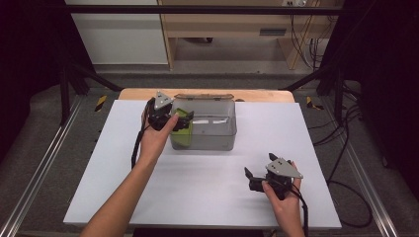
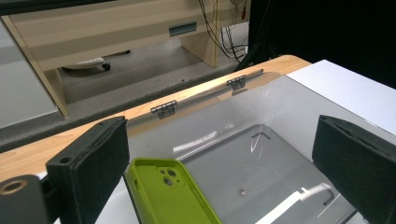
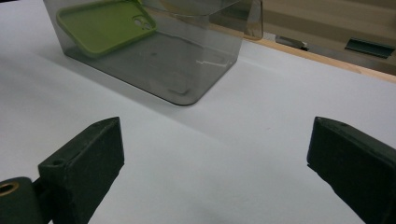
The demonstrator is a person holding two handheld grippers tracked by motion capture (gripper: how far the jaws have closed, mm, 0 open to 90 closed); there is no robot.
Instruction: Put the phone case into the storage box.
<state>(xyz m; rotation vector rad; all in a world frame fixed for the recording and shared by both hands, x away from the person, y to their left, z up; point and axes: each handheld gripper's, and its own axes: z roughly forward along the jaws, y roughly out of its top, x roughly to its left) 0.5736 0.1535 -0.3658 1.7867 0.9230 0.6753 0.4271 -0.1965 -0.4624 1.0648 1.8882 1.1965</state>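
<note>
One clear smoky plastic box [image 1: 210,129] holds one lime-green phone case [image 2: 170,193], seemingly leaning on its wall. The left hand-held gripper [image 1: 181,120] hangs above it, jaws apart and empty. The right hand-held gripper [image 1: 251,177] sits well nearer the person over the white counter [image 1: 197,187], jaws spread.

Left gripper [image 1: 184,120]: black body, grey three-cornered plate on top, black cable trailing along the forearm. Fingers [image 2: 91,163]: two thick matte-black blocks with flat inner faces, a small hole in the upper corner; brass-coloured ring at the base.

Right gripper [image 1: 248,173]: same make, black with grey triangular plate, black cable.

Person: bare forearms, no sleeves visible.
</note>
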